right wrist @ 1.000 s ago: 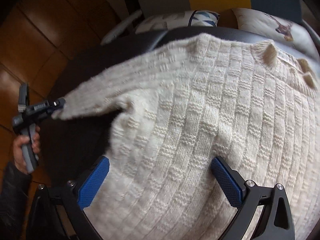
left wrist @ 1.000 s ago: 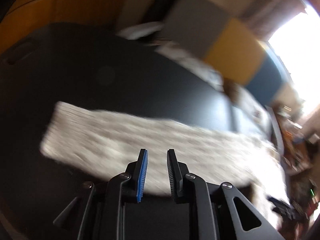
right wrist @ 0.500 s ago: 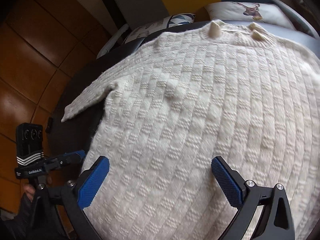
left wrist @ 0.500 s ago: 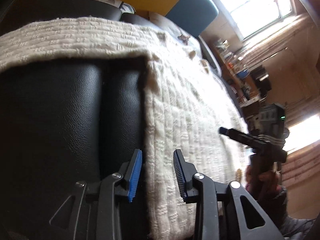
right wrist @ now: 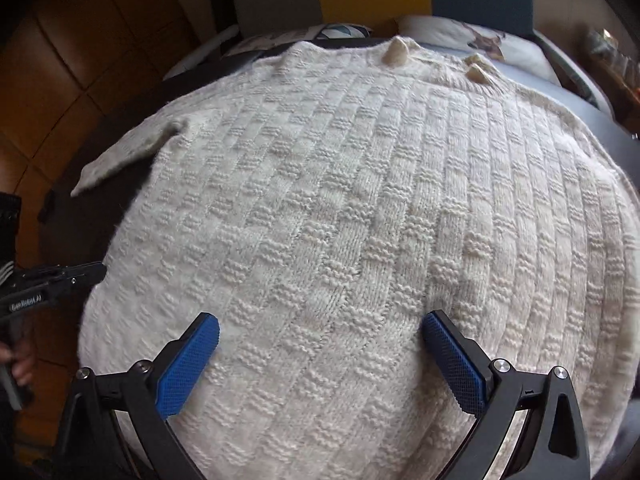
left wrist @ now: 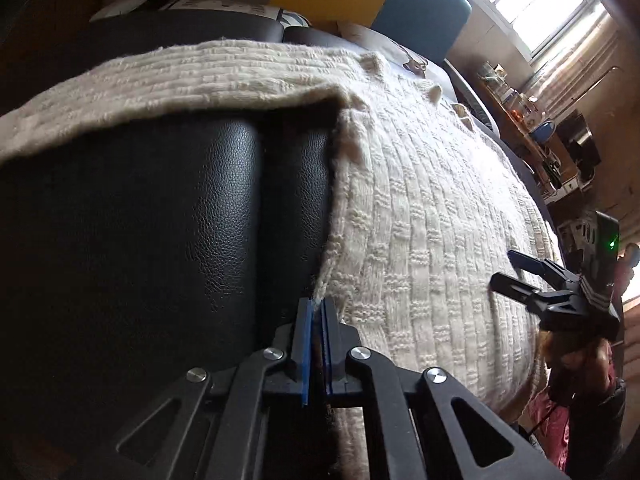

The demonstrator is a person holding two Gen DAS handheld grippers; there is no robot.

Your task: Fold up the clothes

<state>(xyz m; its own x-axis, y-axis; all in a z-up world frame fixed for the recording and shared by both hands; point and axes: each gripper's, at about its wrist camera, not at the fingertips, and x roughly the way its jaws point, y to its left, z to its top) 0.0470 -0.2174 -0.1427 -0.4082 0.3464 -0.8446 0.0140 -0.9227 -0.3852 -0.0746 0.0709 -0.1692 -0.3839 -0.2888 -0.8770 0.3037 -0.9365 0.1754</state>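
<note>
My left gripper (left wrist: 316,308) has just closed on the side edge of the cream sweater (right wrist: 340,208) lying flat before my wide-open right gripper (right wrist: 320,340), and such a thin pinch of loose knit may slip out when I lift.

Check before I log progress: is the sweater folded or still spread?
Spread: the sweater lies flat on the black sofa, one sleeve stretched sideways.
</note>
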